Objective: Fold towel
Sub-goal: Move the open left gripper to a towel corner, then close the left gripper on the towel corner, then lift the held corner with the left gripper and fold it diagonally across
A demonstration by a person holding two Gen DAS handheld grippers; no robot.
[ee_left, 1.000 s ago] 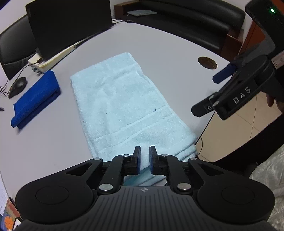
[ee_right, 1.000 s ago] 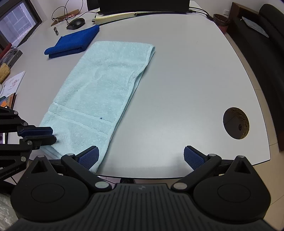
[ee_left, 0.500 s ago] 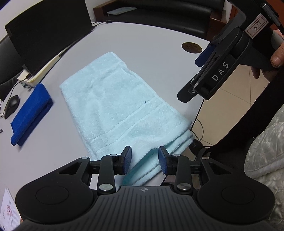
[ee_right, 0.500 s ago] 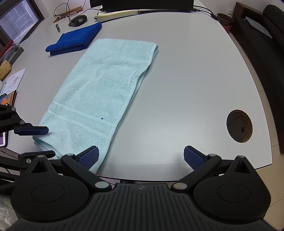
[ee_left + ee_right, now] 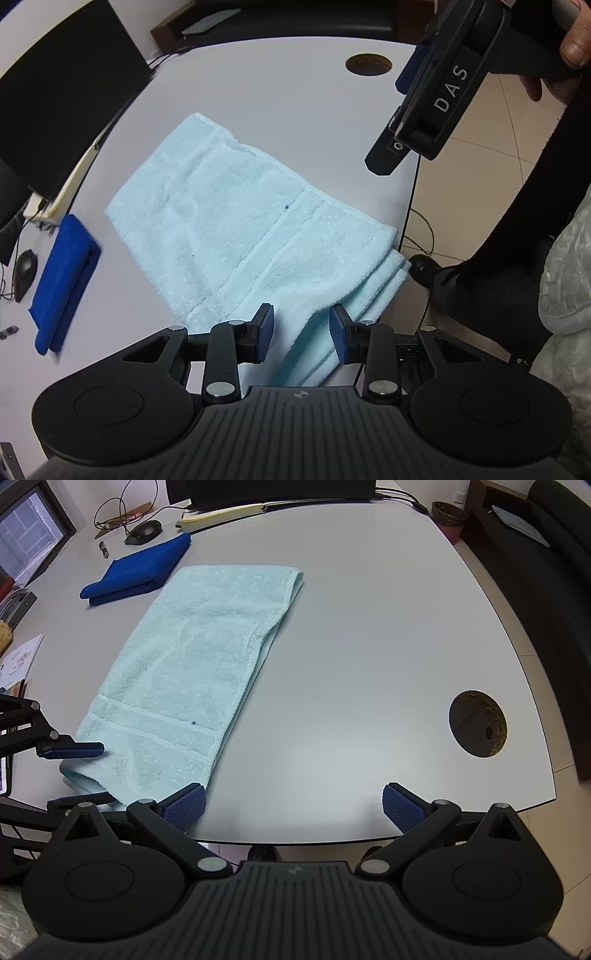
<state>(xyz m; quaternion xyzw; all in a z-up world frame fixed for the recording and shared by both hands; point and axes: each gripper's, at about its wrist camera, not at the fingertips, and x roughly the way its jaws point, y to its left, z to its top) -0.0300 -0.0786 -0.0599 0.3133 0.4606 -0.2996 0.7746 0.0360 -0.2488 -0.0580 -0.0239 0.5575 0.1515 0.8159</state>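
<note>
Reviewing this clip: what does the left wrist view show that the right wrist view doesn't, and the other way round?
Only the left wrist view shows the person's hand gripping the right gripper's handle, and the floor tiles. Only the right wrist view shows the window, a wicker basket and the right gripper open wide at the table edge. Both show the light blue towel, the folded dark blue cloth, the mouse, the table's round hole and the left gripper, open around the towel's near corner.
</note>
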